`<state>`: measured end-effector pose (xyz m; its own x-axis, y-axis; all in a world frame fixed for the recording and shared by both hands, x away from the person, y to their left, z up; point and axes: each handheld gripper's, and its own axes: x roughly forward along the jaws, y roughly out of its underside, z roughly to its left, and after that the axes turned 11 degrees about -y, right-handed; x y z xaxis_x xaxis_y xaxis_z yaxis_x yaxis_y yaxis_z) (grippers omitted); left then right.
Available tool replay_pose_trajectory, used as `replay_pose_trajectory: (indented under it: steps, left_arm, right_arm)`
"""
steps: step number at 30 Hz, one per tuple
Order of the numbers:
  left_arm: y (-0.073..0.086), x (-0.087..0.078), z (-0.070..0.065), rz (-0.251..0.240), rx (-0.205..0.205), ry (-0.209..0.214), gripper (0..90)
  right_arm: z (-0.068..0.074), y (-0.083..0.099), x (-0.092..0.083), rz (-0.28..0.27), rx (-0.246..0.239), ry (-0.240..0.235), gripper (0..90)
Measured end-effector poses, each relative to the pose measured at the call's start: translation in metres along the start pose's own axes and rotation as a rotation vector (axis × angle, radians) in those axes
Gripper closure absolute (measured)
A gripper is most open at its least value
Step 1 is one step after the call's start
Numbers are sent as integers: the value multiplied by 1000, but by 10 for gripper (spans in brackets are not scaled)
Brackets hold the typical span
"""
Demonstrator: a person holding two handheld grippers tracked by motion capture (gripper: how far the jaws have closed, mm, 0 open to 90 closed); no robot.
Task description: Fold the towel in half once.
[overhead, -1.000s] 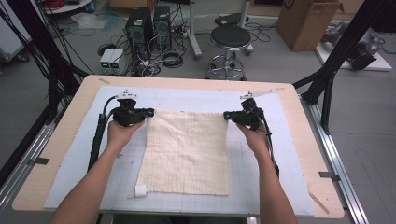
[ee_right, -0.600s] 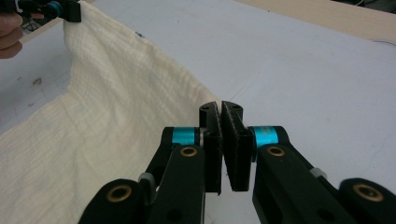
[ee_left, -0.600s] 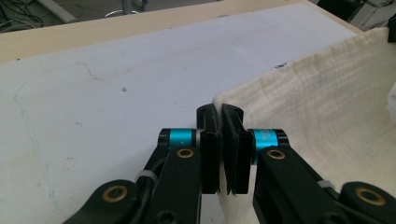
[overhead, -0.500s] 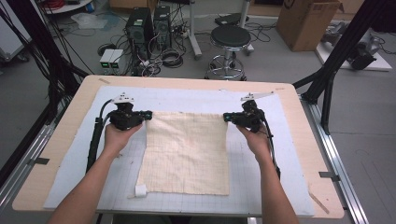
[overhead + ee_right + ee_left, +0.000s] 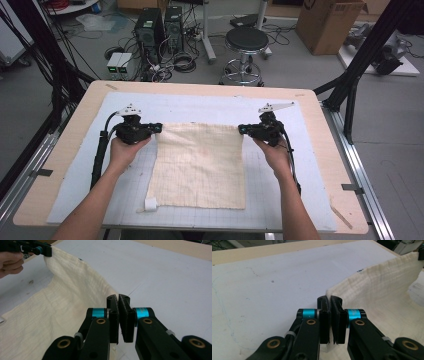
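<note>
— Cream gauzy cloth (image 5: 200,167): where is it?
— Stretched between both tools, its far edge lifted off the white mat (image 5: 280,210).
— And the jaws?
— Left gripper (image 5: 159,128) pinches one far corner, right gripper (image 5: 241,129) pinches the other; both pressed tight.

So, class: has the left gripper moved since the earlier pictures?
No. In the high view the left gripper sits at the same spot against the table's far edge, shut on the cloth at its far left corner.
</note>
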<state>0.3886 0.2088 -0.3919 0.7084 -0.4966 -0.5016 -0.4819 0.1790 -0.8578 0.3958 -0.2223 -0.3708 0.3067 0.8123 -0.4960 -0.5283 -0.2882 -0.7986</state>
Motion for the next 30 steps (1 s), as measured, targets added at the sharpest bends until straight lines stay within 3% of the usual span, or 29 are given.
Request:
replay_pose_trajectory:
  steps: [4,14,22,30]
  left_arm:
    - [-1,-3,-4,2,14,20,856]
    - [1,-10,-9,10,43,36,855]
    - [9,-14,-8,0,25,51,855]
    - [11,-22,-11,-2,46,63,855]
  right_arm:
    - [5,1,2,26,-8,-5,872]
    - [13,2,-1,27,-25,-22,872]
    - [12,16,-6,3,-8,-25,872]
    - [16,21,-8,-7,-12,-40,872]
